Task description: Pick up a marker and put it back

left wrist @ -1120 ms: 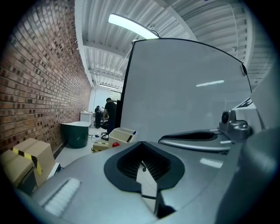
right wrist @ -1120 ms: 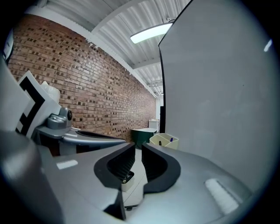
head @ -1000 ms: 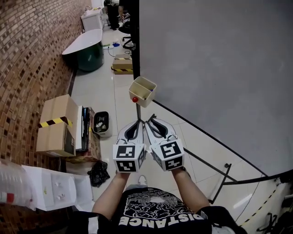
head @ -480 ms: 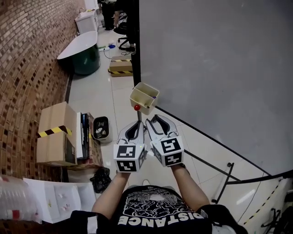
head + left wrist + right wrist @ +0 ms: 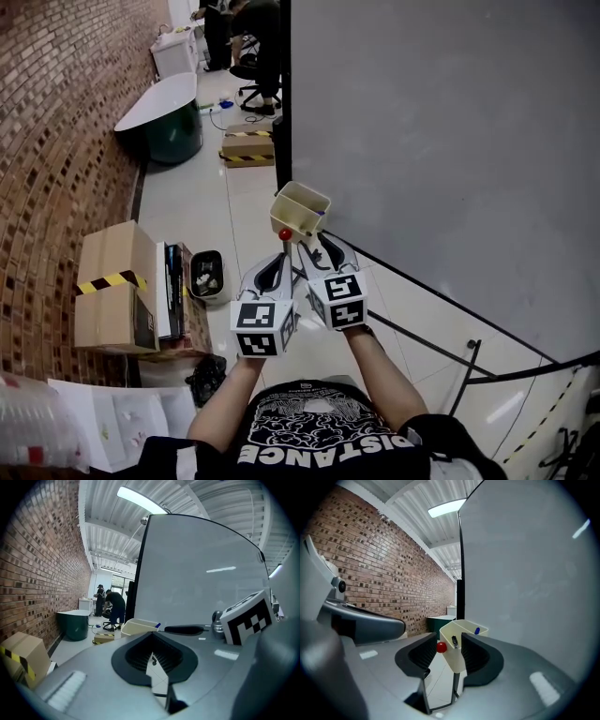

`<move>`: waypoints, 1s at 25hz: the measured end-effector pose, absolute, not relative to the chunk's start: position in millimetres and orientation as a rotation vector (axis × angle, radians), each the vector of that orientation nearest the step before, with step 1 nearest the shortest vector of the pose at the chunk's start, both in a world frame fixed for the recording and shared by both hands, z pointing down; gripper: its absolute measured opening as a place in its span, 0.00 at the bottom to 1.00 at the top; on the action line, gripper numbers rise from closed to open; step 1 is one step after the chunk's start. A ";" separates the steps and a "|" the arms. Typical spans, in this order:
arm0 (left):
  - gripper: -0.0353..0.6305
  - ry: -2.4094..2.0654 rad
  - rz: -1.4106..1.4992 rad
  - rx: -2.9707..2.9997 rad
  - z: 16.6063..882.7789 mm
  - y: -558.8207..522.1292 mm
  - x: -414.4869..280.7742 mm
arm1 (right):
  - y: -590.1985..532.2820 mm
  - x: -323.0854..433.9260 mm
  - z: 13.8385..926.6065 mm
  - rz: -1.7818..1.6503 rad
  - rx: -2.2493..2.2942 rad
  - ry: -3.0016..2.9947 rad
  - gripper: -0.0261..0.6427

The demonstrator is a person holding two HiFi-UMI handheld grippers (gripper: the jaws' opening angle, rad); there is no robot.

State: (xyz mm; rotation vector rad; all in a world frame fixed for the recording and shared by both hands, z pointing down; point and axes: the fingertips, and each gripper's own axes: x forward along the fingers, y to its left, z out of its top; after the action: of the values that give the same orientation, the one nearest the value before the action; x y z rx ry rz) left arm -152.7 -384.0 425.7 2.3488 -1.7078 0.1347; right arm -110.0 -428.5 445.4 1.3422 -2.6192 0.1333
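A cream marker holder [image 5: 300,208] hangs at the whiteboard's lower left corner. In the right gripper view the holder [image 5: 465,631] shows a blue marker cap [image 5: 476,631] at its back and a dark marker end [image 5: 454,641] in its near compartment. A small red ball [image 5: 441,647] sits at its left side. My right gripper [image 5: 314,246] [image 5: 447,643] is right under the holder; its jaws are opening wide and the pads press on nothing. Just left and lower, my left gripper [image 5: 275,269] [image 5: 152,637] is shut and empty.
The grey whiteboard [image 5: 450,141] fills the right, with its stand's legs [image 5: 469,366] on the tiled floor. Cardboard boxes [image 5: 112,291], a small bin [image 5: 206,272] and a brick wall [image 5: 56,122] line the left. A green tub table [image 5: 164,108] and a person [image 5: 246,28] are far back.
My right gripper has moved forward up to the holder and its jaws have spread wide. The left gripper stayed shut beside it.
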 end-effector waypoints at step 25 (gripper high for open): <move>0.06 -1.707 0.166 2.324 438.9 -397.7 -160.5 | -465.9 -114.5 467.8 0.062 1.390 -2.504 0.09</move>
State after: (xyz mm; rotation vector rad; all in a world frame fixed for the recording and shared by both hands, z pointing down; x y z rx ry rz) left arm -160.5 -397.7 438.9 2.3237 -1.7073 0.1655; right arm -114.5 -465.9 467.8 1.3896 -2.5043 0.0623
